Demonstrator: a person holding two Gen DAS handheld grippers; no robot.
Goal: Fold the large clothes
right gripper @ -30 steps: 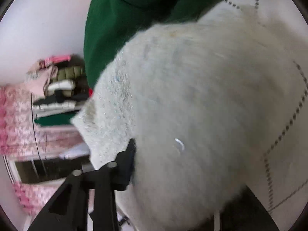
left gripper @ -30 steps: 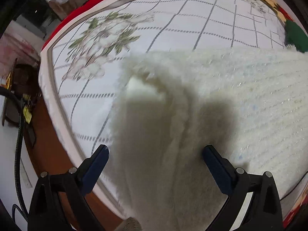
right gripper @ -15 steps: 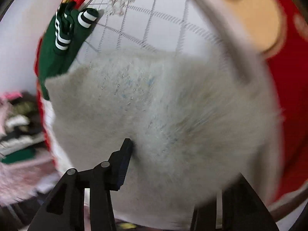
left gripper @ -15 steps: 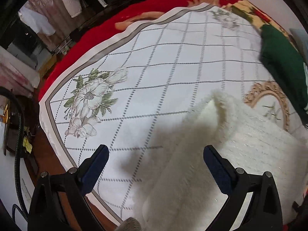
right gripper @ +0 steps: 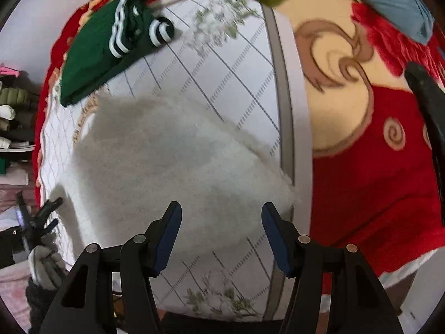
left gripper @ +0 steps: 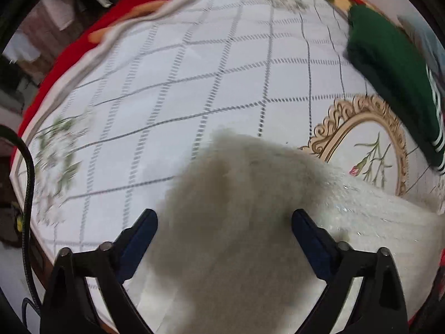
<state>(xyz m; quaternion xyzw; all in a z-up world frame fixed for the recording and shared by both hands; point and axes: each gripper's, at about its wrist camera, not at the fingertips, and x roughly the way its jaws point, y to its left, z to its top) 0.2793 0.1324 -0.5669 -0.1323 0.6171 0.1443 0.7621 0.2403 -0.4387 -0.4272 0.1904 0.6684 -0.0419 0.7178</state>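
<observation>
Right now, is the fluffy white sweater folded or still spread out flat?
Folded, it appears: the fluffy white sweater sits as one compact, rounded bundle on the white grid-patterned bedspread, no sleeves trailing. Both tongs are open.

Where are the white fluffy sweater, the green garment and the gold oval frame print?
white fluffy sweater [right gripper: 172,161], right wrist view, middle of the pile.
green garment [left gripper: 395,75], left wrist view, its plain green body.
gold oval frame print [left gripper: 336,117], left wrist view, upper-left scrolled edge.
</observation>
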